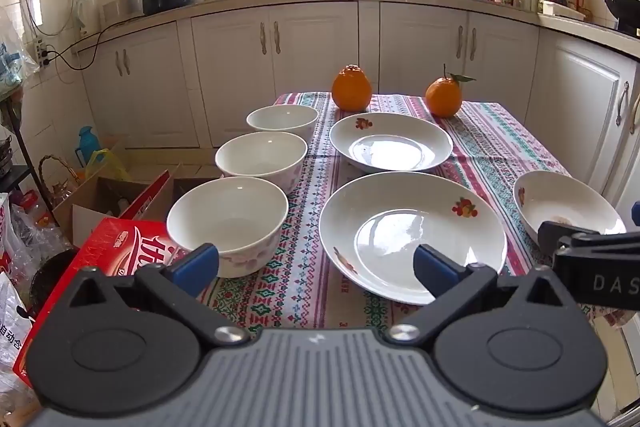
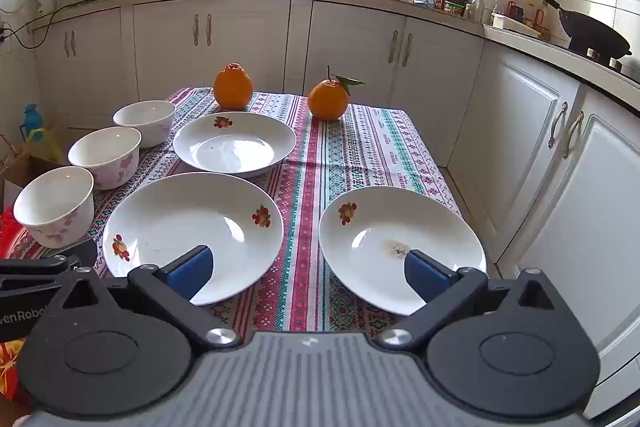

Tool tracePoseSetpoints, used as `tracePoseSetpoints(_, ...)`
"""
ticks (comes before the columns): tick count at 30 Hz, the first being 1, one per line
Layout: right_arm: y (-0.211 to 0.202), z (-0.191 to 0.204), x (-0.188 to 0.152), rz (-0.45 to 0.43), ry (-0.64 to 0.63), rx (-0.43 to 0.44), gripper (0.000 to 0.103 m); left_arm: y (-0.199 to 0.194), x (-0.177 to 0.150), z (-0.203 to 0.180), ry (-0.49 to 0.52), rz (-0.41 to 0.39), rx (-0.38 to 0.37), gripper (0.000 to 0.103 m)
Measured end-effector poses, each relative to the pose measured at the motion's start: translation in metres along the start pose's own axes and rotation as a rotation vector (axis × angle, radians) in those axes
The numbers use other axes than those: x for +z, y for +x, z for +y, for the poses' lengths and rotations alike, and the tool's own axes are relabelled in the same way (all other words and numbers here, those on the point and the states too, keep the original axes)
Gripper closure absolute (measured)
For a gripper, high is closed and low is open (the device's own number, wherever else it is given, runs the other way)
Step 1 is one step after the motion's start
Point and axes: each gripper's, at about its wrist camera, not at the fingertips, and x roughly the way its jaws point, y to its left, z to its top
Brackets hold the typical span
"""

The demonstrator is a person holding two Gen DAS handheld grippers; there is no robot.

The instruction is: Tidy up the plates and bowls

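Observation:
Three white bowls stand in a row along the table's left edge: near (image 1: 228,223) (image 2: 54,207), middle (image 1: 262,157) (image 2: 105,155), far (image 1: 282,121) (image 2: 145,121). Three white plates with fruit prints lie on the striped cloth: near-centre (image 1: 412,231) (image 2: 192,231), far-centre (image 1: 390,141) (image 2: 234,143), near-right (image 1: 568,207) (image 2: 400,243). My left gripper (image 1: 316,263) is open and empty, above the near table edge between the near bowl and the near-centre plate. My right gripper (image 2: 306,267) is open and empty, between the two near plates.
Two oranges (image 1: 352,87) (image 1: 443,97) sit at the table's far end. A red carton (image 1: 120,247) and open boxes stand on the floor left of the table. White kitchen cabinets (image 2: 540,131) run behind and along the right side.

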Motion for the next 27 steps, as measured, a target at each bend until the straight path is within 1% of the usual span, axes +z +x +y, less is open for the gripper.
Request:
tracePoseSetpoints(1, 0.0003, -0.0002, 0.0002, 0.007, -0.002, -0.001, 0.0, -0.001, -0.0008, -0.0025, 0.02, -0.016, 0.013, 0.001)
tracePoseSetpoints(6, 0.0002, 0.0006, 0.0, 0.005, 0.0, 0.001, 0.0, 0.0001, 0.0, 0.002, 0.002, -0.009, -0.001, 0.001)
tracePoseSetpoints(27, -0.0019, 0.0028, 0.0005, 0.0, -0.009, -0.002, 0.0, 0.0013, -0.0004, 0.0005, -0.003, -0.007, -0.001, 0.001)
